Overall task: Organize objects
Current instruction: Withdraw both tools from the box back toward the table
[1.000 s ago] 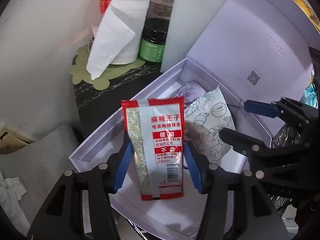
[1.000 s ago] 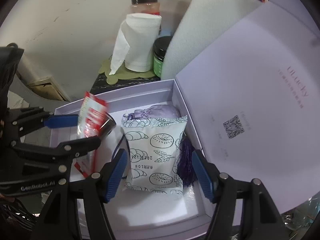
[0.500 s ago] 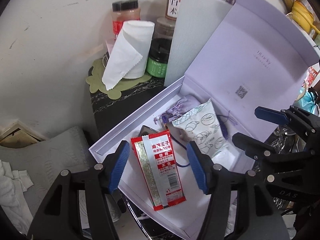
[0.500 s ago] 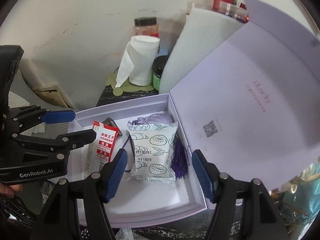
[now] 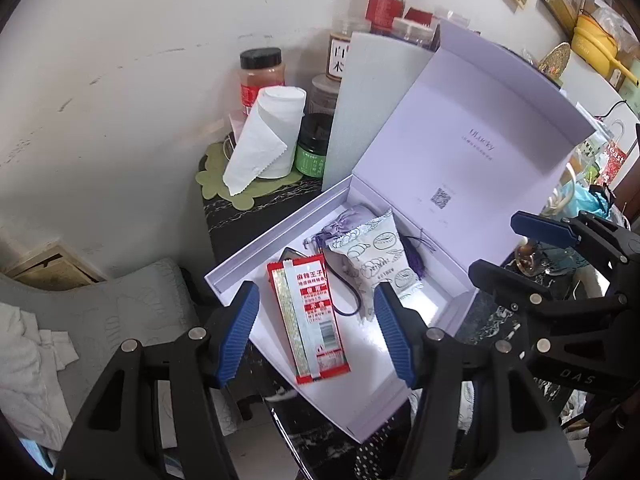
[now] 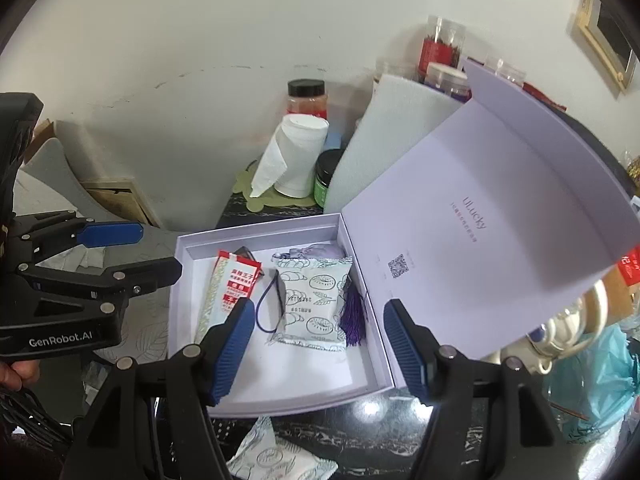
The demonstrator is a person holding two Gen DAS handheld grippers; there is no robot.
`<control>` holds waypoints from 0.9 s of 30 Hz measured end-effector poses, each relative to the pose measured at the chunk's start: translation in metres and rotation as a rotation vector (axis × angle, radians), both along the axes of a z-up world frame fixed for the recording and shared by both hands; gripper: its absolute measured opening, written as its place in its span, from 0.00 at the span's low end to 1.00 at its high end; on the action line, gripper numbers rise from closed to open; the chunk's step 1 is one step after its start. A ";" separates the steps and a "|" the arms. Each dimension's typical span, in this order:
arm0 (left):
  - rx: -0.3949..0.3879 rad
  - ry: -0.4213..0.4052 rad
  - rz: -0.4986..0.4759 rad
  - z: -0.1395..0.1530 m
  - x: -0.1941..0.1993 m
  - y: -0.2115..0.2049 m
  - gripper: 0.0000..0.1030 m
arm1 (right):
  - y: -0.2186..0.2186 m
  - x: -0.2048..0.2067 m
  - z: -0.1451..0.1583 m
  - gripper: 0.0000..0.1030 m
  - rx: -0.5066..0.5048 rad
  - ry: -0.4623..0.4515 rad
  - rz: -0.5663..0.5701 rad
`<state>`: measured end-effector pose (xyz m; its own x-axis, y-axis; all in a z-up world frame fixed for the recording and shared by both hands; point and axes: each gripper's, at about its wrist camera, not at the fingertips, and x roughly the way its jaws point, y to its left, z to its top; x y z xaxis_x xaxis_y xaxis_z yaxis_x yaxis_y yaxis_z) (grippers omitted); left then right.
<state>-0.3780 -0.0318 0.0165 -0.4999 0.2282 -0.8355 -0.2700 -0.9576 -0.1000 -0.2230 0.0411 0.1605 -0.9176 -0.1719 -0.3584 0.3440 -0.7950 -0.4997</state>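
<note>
My left gripper (image 5: 316, 332) hovered with its jaws spread and nothing between them, above the lavender box (image 5: 276, 236); the red snack packet (image 5: 306, 316) lay flat on the box floor, at nine o'clock of the white pastry packet (image 5: 376, 260). My right gripper (image 6: 320, 350) likewise stood released and empty over the box's near rim, the purple tassel (image 6: 352, 312) at three o'clock of the pastry packet.

a dark marbled tabletop (image 6: 380, 420) carries an open lavender box (image 6: 360, 392), a green mat (image 5: 224, 184) under a paper roll (image 5: 272, 136), jars (image 5: 260, 76), and a white snack packet (image 6: 276, 460) at its near edge
</note>
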 end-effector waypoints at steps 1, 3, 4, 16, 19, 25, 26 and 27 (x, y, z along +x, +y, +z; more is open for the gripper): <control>0.001 0.004 0.005 0.004 0.005 -0.001 0.56 | 0.001 0.006 0.001 0.65 0.001 0.004 0.004; 0.004 0.009 0.014 0.011 0.016 -0.001 0.56 | 0.004 0.016 0.001 0.65 0.002 0.011 0.011; 0.006 0.011 0.020 0.014 0.022 -0.001 0.56 | 0.005 0.022 0.001 0.65 0.003 0.015 0.014; -0.002 0.008 0.075 0.032 0.096 0.002 0.56 | 0.038 0.074 -0.018 0.65 -0.007 0.016 0.037; -0.001 0.007 0.088 0.033 0.112 0.004 0.56 | 0.047 0.082 -0.026 0.66 -0.012 0.005 0.039; 0.004 -0.003 0.107 0.027 0.145 0.010 0.56 | 0.064 0.092 -0.045 0.65 -0.006 -0.023 0.045; 0.004 -0.011 0.108 0.024 0.151 0.011 0.56 | 0.067 0.092 -0.049 0.65 -0.006 -0.031 0.044; 0.005 -0.018 0.109 0.021 0.155 0.012 0.56 | 0.070 0.093 -0.054 0.66 -0.005 -0.038 0.044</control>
<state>-0.2234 -0.0193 0.0372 -0.5071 0.1774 -0.8434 -0.1620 -0.9808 -0.1089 -0.1299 0.1113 0.1069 -0.8948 -0.2136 -0.3921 0.3975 -0.7809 -0.4818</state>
